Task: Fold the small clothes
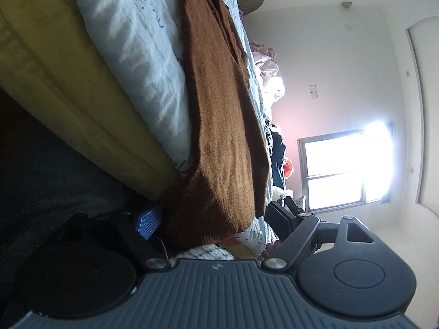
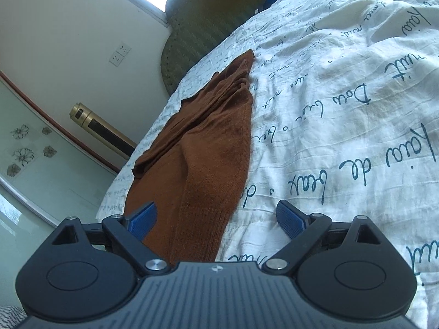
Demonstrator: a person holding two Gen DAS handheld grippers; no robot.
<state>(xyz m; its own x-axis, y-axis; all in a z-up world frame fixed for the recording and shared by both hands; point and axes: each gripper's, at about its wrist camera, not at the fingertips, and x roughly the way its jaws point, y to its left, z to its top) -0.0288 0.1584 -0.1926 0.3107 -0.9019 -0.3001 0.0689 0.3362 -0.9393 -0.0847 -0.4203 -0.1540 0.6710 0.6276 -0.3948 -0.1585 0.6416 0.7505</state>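
A brown knitted garment (image 2: pixel 208 148) lies lengthwise on the white bedsheet with blue script (image 2: pixel 343 96), its far part bunched in folds. My right gripper (image 2: pixel 216 220) is open low over the near end. Its left fingertip (image 2: pixel 142 219) rests over the knit and its right fingertip (image 2: pixel 290 222) over bare sheet. In the left wrist view, which is rolled sideways, the same brown garment (image 1: pixel 219 109) drapes over the bed's edge. My left gripper (image 1: pixel 214 219) is open with the garment's hanging ribbed hem between its fingers, and its pads stand apart from the cloth.
A yellow mattress side (image 1: pixel 68 87) runs under the sheet. A pile of other clothes (image 1: pixel 269 65) lies farther along the bed, toward a bright window (image 1: pixel 345 164). An olive headboard cushion (image 2: pixel 197 35), a gold cylinder (image 2: pixel 98 126) and wall sockets (image 2: pixel 119 53) are beyond the bed.
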